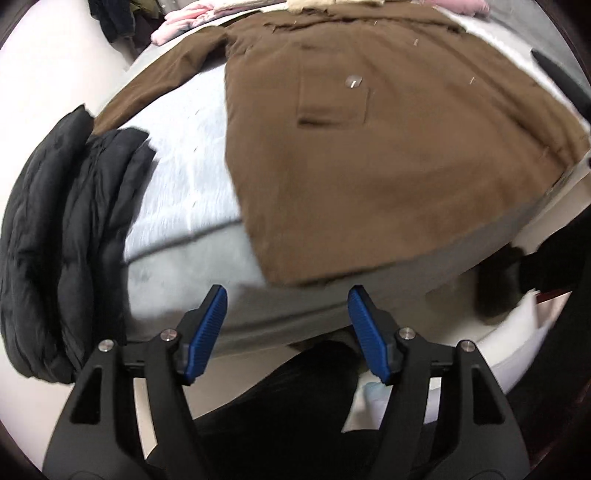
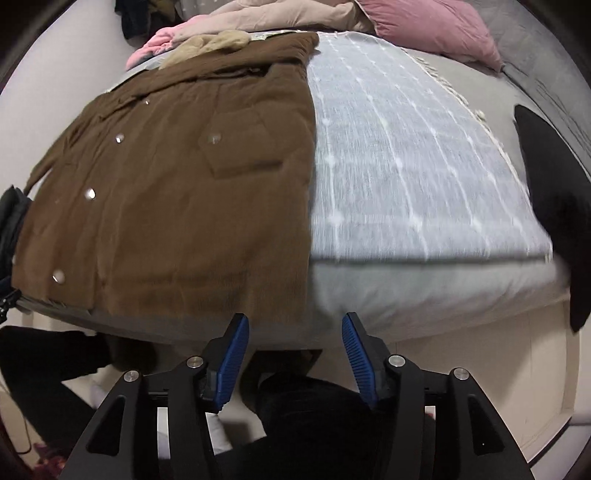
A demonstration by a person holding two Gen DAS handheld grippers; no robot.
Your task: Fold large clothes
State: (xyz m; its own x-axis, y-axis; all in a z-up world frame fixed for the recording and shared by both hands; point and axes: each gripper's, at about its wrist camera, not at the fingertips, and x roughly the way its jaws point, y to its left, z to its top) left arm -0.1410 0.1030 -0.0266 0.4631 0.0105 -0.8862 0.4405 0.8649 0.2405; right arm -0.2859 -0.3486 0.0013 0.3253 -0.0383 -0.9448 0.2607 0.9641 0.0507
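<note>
A large brown coat (image 1: 351, 166) lies spread flat on the bed, front up, with a chest pocket and metal snaps; one sleeve (image 1: 159, 96) stretches out to the left. It also shows in the right wrist view (image 2: 166, 192), filling the bed's left half. My left gripper (image 1: 288, 295) is open and empty, just short of the coat's hem at the bed's near edge. My right gripper (image 2: 293, 321) is open and empty, at the near edge by the hem's right corner.
A black puffer jacket (image 1: 62, 236) lies at the bed's left edge. A pale blue-grey cover (image 2: 406, 166) tops the bed. Pink bedding (image 2: 424, 26) and a beige garment (image 2: 210, 42) lie at the far end. A black cushion (image 2: 554, 206) sits right.
</note>
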